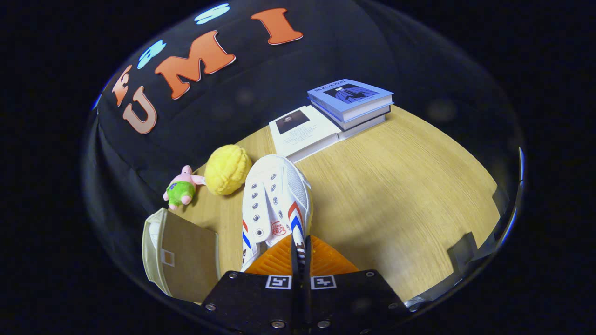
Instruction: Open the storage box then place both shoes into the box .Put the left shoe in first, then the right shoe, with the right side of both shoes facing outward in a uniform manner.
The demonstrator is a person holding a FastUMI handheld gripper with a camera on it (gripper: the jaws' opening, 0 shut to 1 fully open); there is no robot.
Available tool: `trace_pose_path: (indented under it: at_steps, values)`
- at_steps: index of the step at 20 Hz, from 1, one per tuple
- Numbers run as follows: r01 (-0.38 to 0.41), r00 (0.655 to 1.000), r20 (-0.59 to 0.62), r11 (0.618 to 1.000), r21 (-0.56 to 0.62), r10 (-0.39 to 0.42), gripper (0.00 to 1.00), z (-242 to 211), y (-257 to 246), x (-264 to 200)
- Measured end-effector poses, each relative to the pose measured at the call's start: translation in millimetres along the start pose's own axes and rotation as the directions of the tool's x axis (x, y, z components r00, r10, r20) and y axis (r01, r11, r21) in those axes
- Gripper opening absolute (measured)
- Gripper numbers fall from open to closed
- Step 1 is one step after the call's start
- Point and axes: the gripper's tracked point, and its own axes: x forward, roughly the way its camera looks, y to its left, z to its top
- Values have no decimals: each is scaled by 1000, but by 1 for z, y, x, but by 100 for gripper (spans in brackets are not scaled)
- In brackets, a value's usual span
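Note:
A white canvas shoe with red and blue side stripes hangs above the wooden table, toe pointing away from me. My gripper is shut on the shoe's rear collar, and a thin strip of its edge is pinched between the two fingers. The storage box stands to the left of the fingers, cream-sided with a brown panel facing me. Something white shows inside at its far left edge; I cannot tell what it is.
A yellow plush ball and a small pink plush toy lie beyond the box, left of the shoe's toe. A white book and a stack of blue-covered books sit at the table's far side.

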Motion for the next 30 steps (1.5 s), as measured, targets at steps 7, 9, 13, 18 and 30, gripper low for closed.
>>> trace_pose_path:
  at_steps: [7,9,13,18,30]
  values:
    - [-53,998,21,999,7,53,1,-14,106,-30]
    - [-77,997,25,997,3,77,1,-15,135,-38]
    - [-104,994,44,995,-3,104,0,-19,182,-53]
    - [-119,992,27,992,-30,120,0,-48,233,-57]
    - [-60,997,-56,988,-140,53,2,-113,263,-31]
